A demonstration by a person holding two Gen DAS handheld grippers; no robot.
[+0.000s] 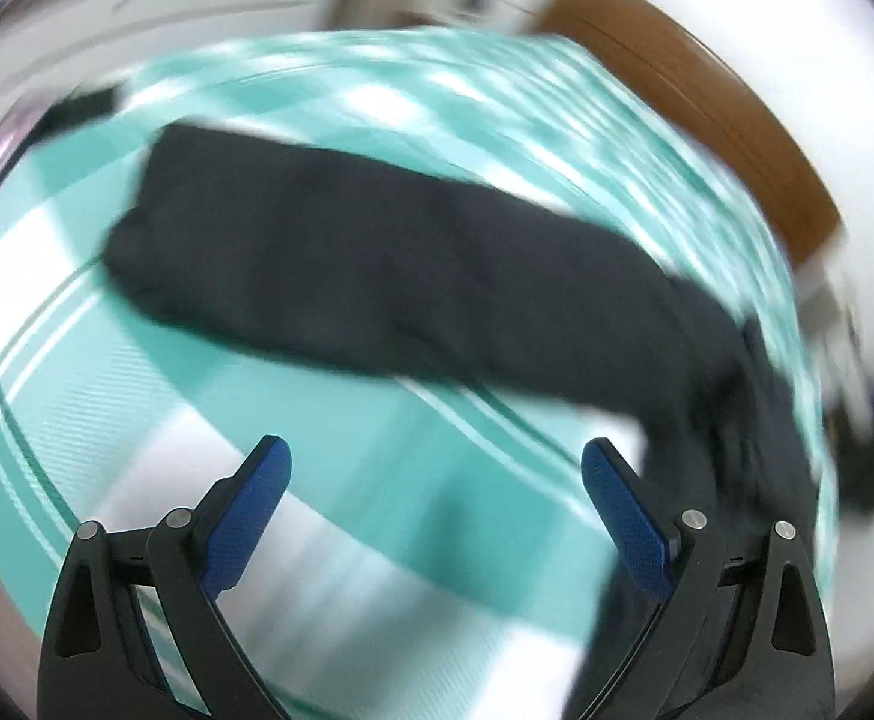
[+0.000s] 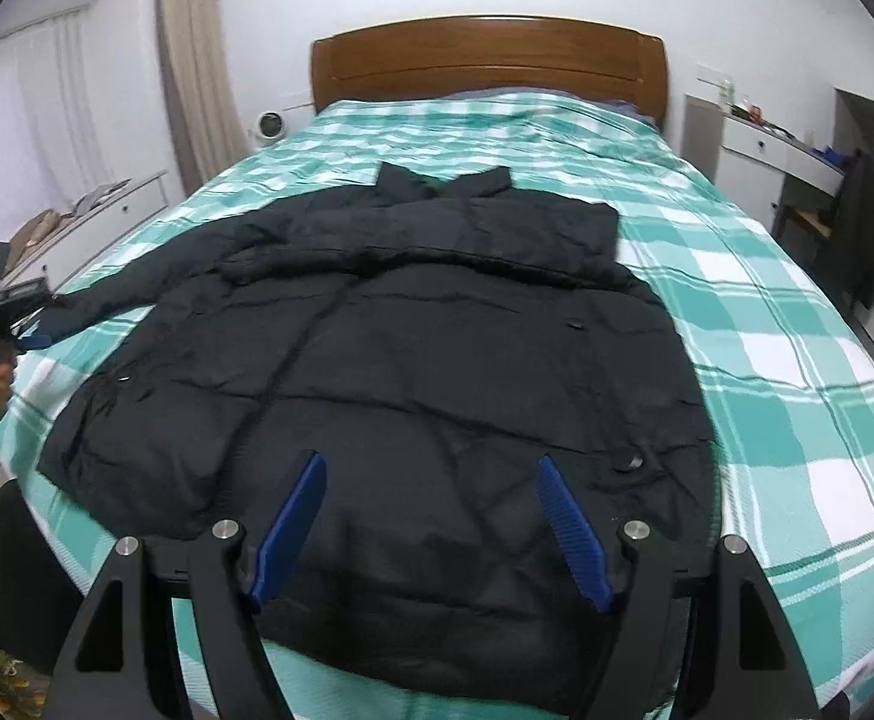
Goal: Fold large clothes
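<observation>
A large black puffer jacket (image 2: 425, 360) lies flat on the bed, collar toward the headboard. Its right sleeve is folded across the chest; its left sleeve (image 2: 137, 276) stretches out to the left bed edge. My right gripper (image 2: 431, 462) is open and empty above the jacket's hem. My left gripper (image 1: 434, 450) is open and empty over the bedspread just short of the outstretched sleeve (image 1: 377, 276); that view is motion-blurred. The left gripper also shows in the right wrist view (image 2: 17, 312) at the sleeve's cuff.
The bed has a teal and white checked cover (image 2: 767, 330) and a wooden headboard (image 2: 485, 60). A white dresser (image 2: 77, 216) stands left, a desk (image 2: 779, 144) and a chair with a dark garment (image 2: 869, 228) stand right.
</observation>
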